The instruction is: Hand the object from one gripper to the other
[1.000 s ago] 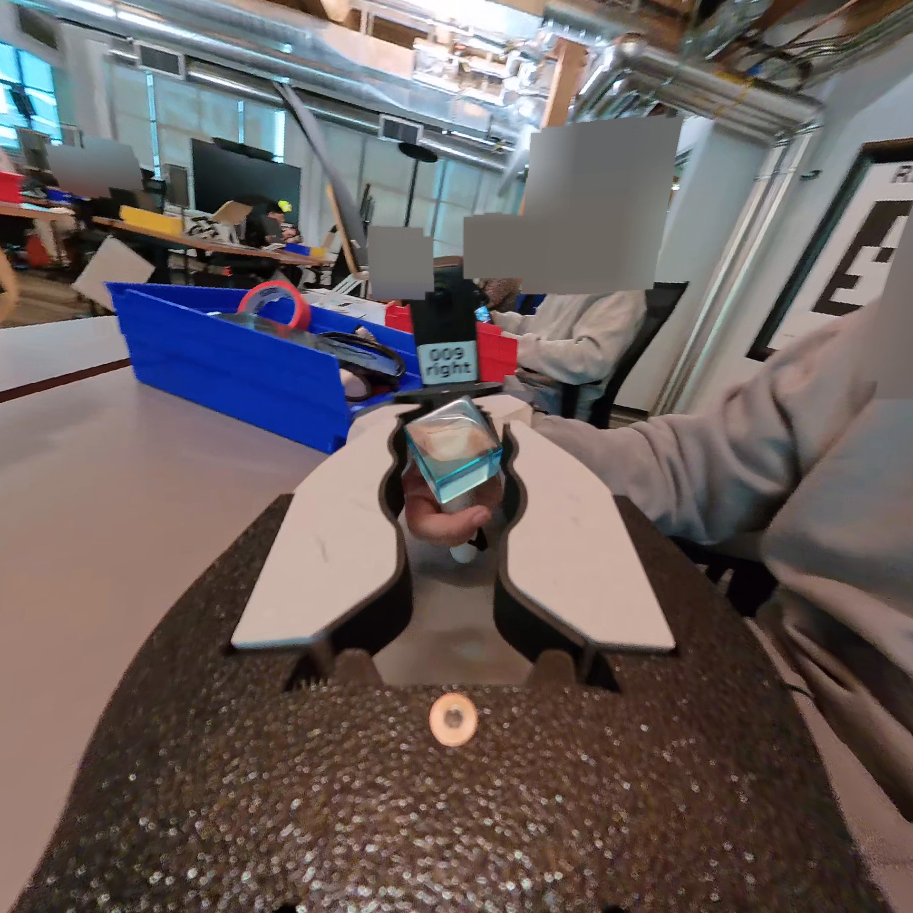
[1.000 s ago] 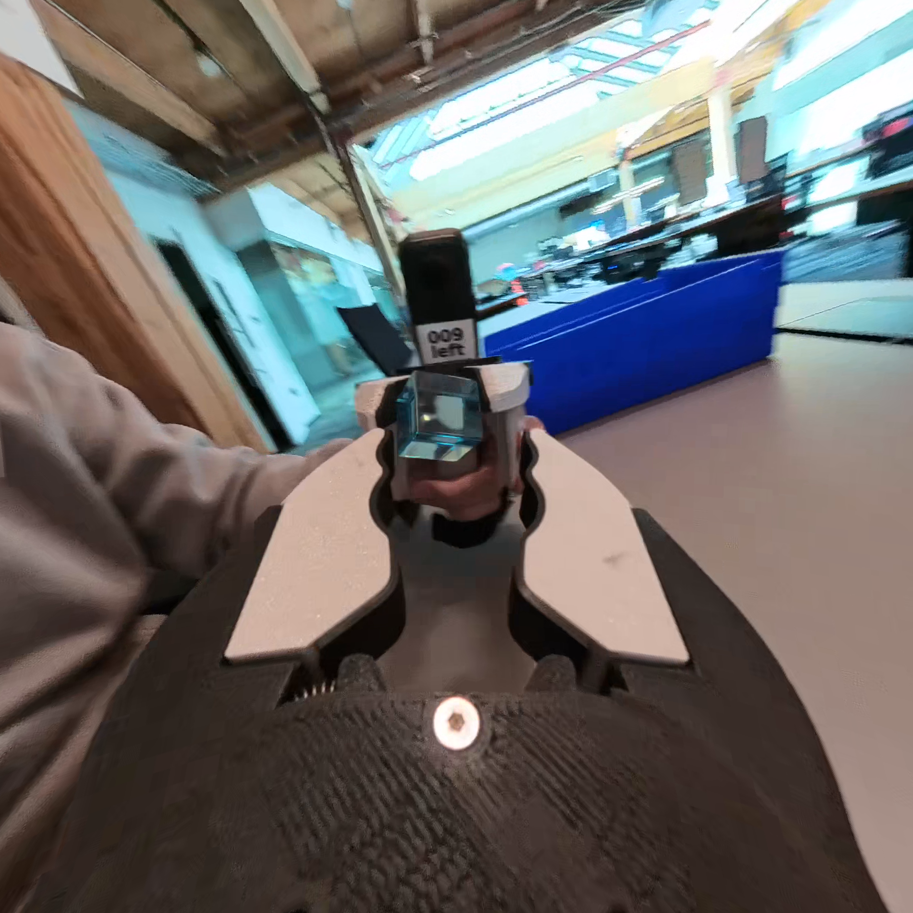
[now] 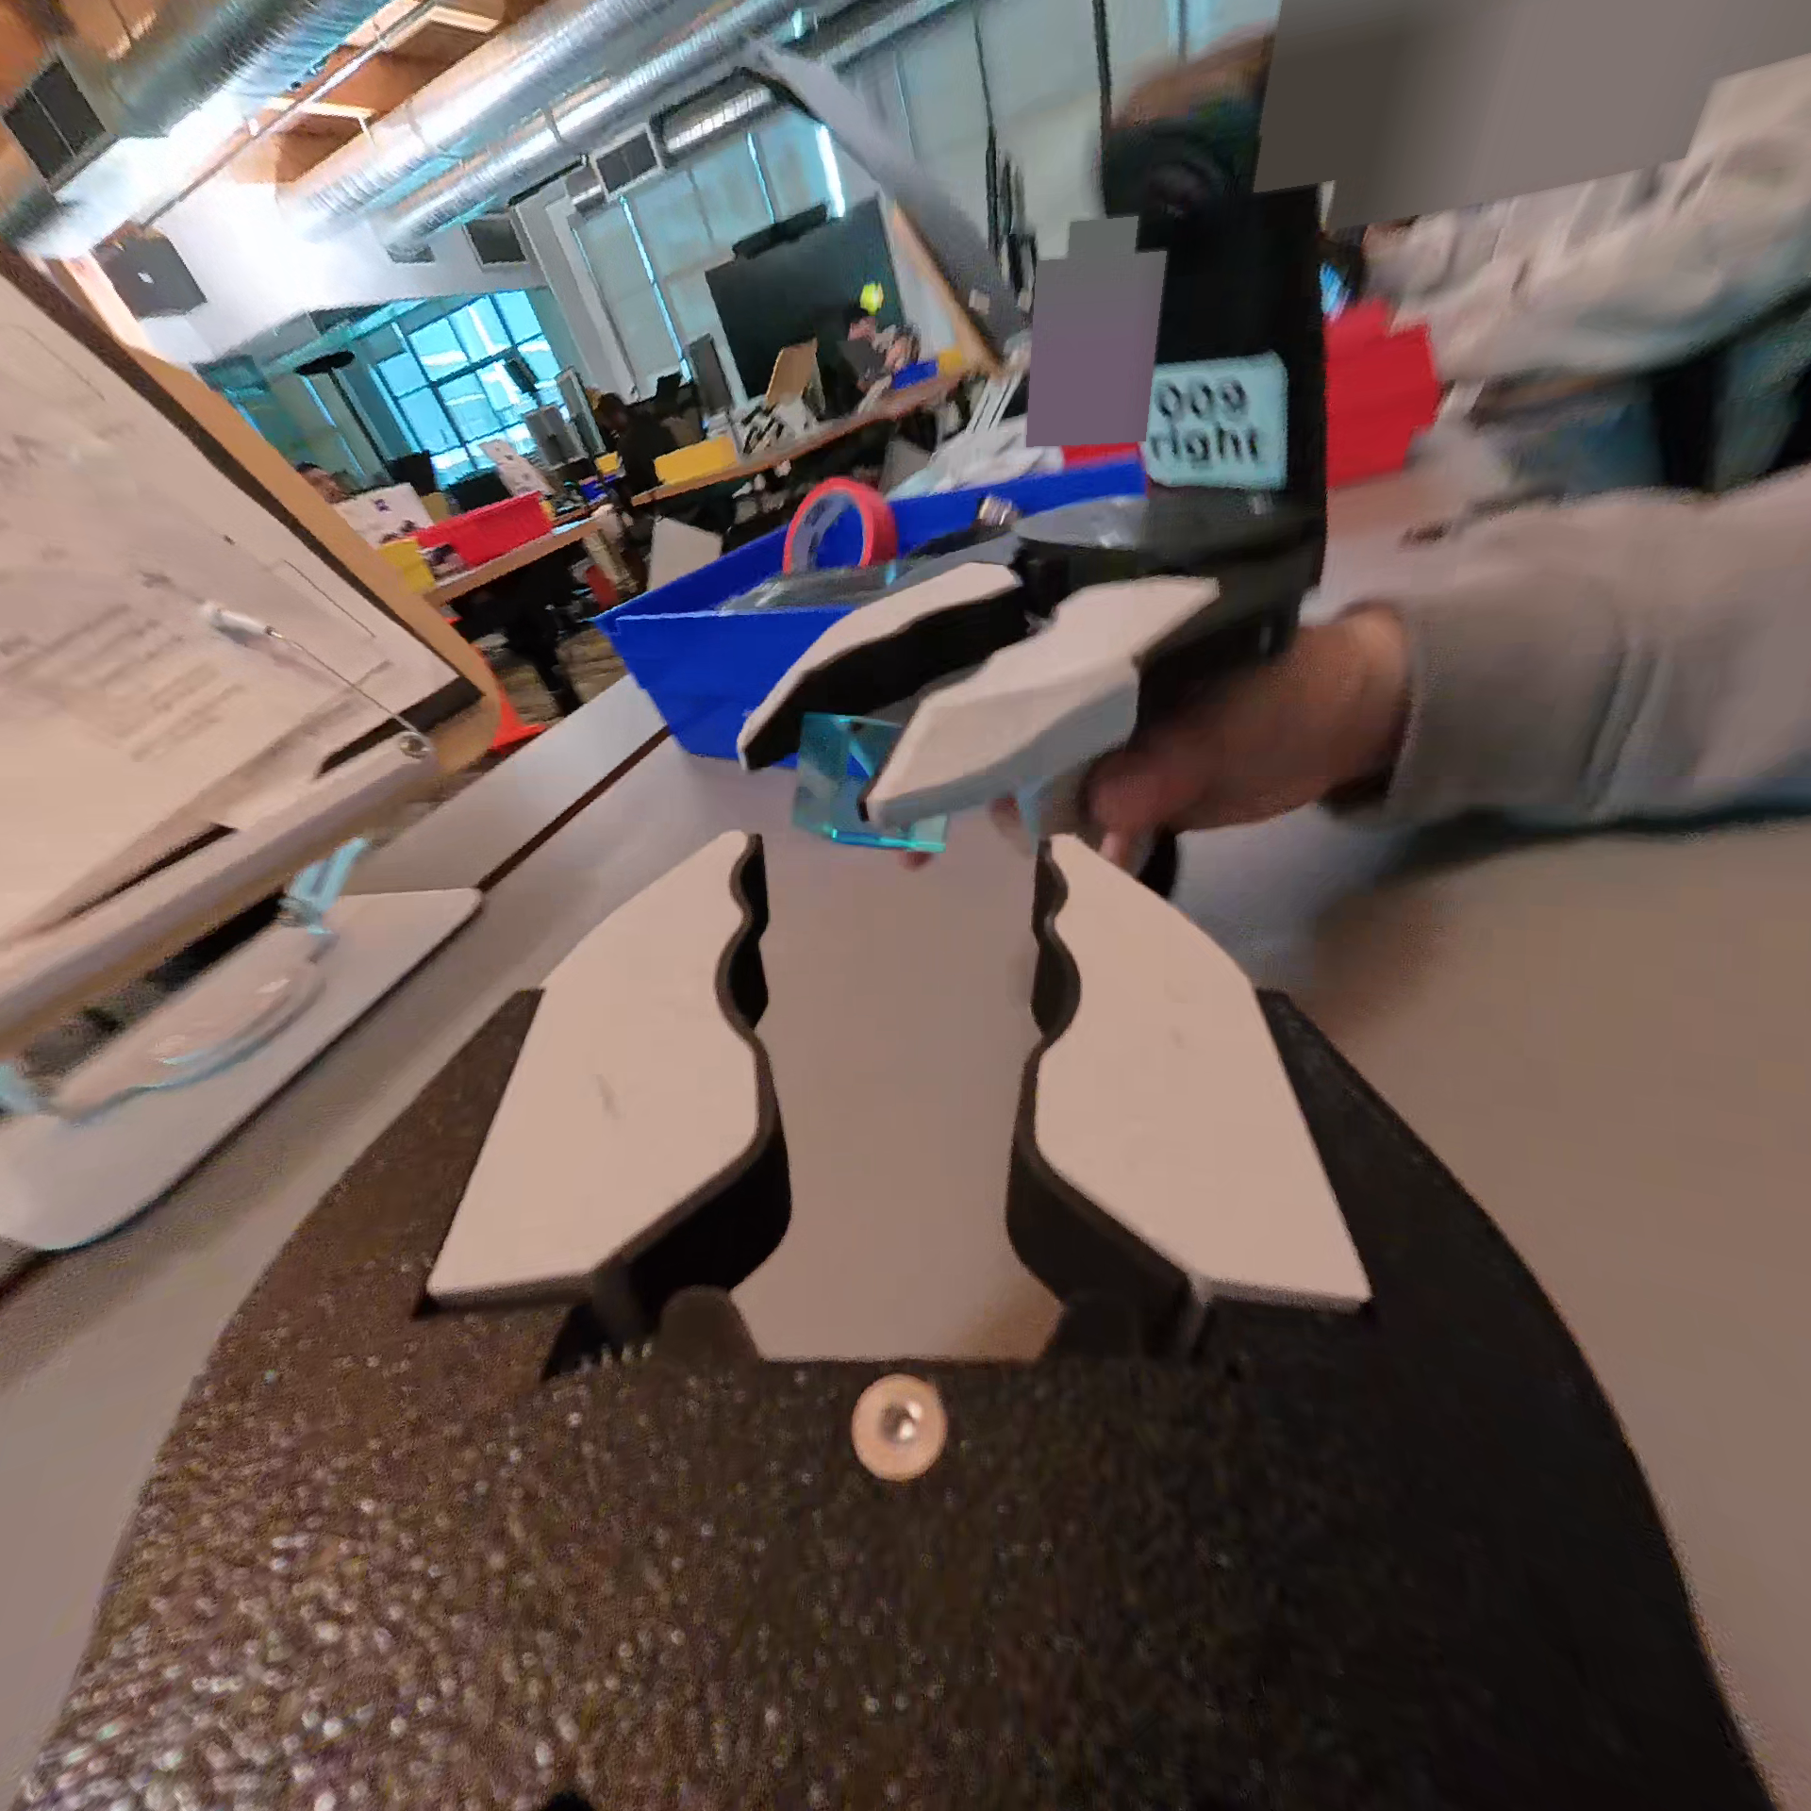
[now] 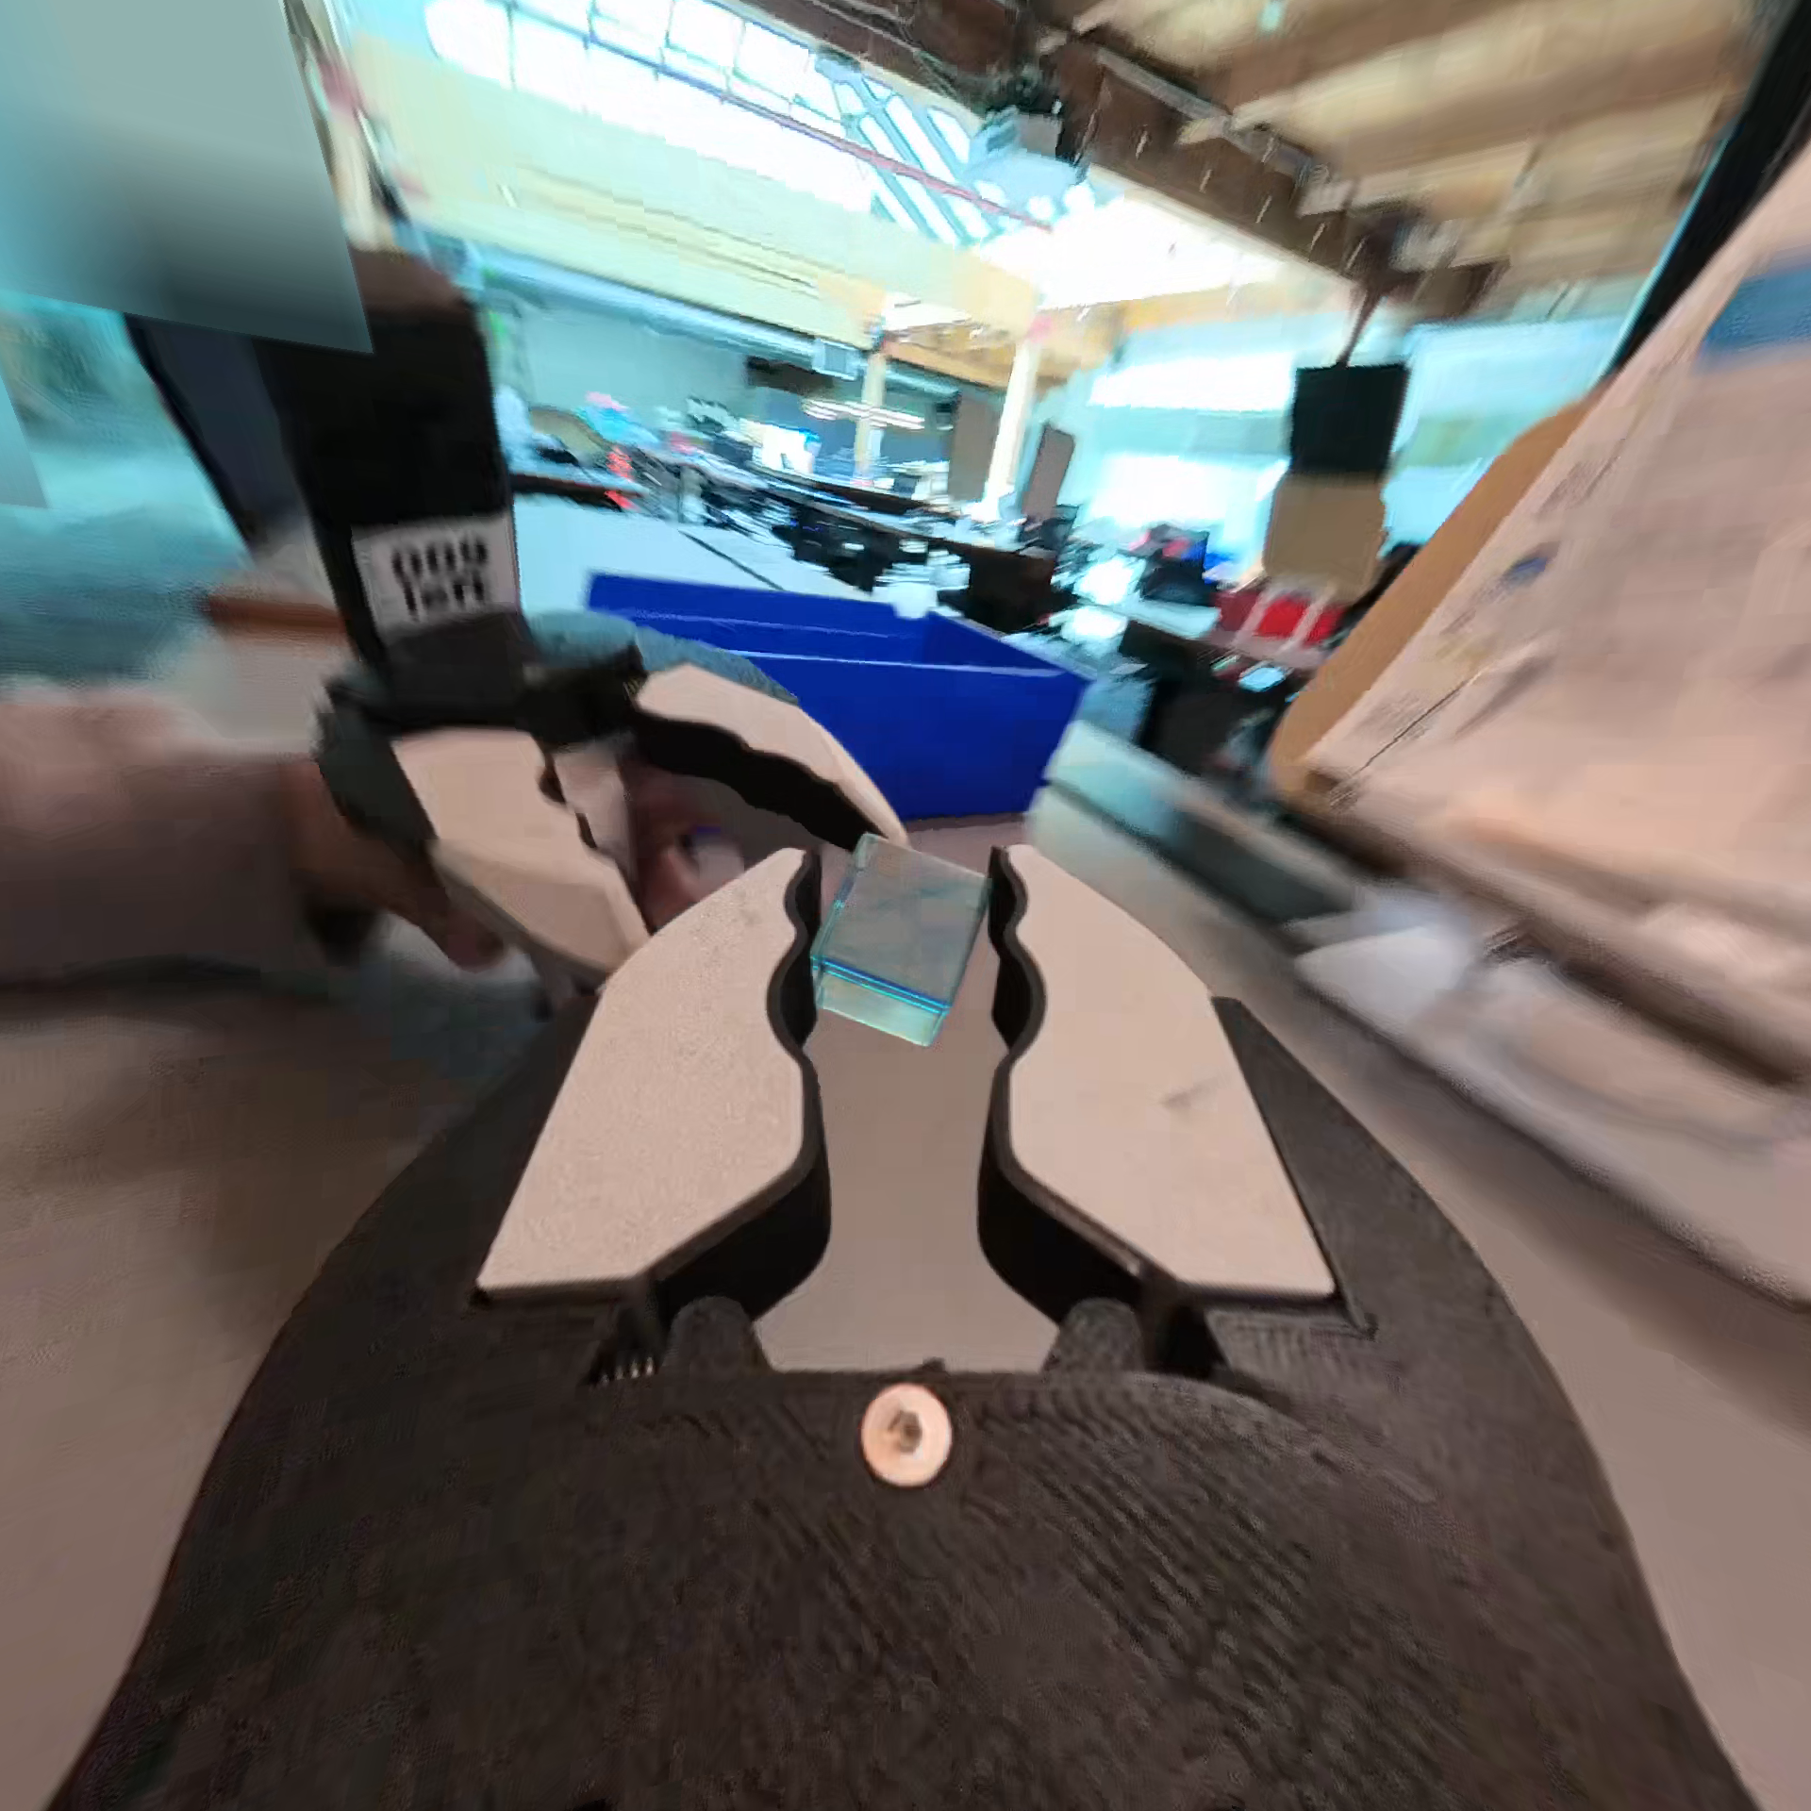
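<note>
Grey tabletop — clear cube in R gripper

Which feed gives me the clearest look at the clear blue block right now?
The right wrist view: the clear blue block sits unobstructed between the right gripper fingers, top and front faces visible. In the left wrist view the block is farther off and half hidden behind a finger of that gripper; the left gripper is open and empty.
</note>
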A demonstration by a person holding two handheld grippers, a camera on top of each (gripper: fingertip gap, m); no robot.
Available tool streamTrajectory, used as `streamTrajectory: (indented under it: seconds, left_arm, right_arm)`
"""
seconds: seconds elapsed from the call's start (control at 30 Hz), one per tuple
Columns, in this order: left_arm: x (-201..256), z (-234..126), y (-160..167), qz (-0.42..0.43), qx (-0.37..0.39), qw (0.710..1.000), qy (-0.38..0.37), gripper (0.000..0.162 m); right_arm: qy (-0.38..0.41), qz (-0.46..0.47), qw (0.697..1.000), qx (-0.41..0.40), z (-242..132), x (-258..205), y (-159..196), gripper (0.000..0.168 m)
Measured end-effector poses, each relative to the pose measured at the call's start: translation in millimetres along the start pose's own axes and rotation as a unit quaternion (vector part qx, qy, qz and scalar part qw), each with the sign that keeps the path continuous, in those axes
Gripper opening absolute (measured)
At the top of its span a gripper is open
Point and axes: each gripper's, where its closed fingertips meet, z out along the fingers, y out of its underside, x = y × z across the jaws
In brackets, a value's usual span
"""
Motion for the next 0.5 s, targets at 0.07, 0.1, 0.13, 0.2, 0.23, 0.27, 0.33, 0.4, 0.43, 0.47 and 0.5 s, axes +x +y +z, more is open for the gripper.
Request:
streamTrajectory:
  seconds: [0.07,0.1,0.13,0.2,0.23,0.27,0.33,0.4,0.43,0.47,0.5]
  left_arm:
    - [0,-3,-8,-0.074,0.029,0.997,0.024,0.051]
    - [2,-3,-11,-0.107,0.038,0.993,0.043,0.051]
    - [4,-4,-13,-0.135,0.044,0.988,0.060,0.051]
    - [7,-4,-14,-0.187,0.047,0.977,0.088,0.051]
    - [10,-4,-14,-0.215,0.047,0.969,0.110,0.051]
    - [14,-4,-14,-0.244,0.044,0.960,0.132,0.051]
    - [22,-4,-12,-0.286,0.033,0.942,0.174,0.052]
    - [27,-2,-8,-0.293,0.017,0.937,0.190,0.051]
    - [28,0,-4,-0.282,0.006,0.942,0.183,0.051]
    - [27,1,-1,-0.264,-0.004,0.949,0.172,0.050]
    - [27,2,3,-0.241,-0.014,0.957,0.160,0.043]
  right_arm:
    - [0.034,-0.154,0.988,-0.008,-3,0,-3,0.033]
    - [0.041,-0.228,0.973,-0.016,-3,-3,-4,0.033]
    - [0.044,-0.295,0.954,-0.021,-3,-8,-4,0.033]
    - [0.040,-0.398,0.916,-0.024,-1,-21,-2,0.033]
    - [0.030,-0.428,0.903,-0.024,0,-28,0,0.033]
    - [0.024,-0.443,0.896,-0.023,1,-33,1,0.033]
    - [0.016,-0.457,0.889,-0.026,3,-39,3,0.032]
    - [0.007,-0.471,0.882,-0.033,3,-41,7,0.032]
    - [0.006,-0.479,0.877,-0.036,3,-41,8,0.032]
    - [0.002,-0.486,0.873,-0.042,3,-42,10,0.032]
    - [-0.001,-0.491,0.870,-0.046,3,-43,12,0.032]
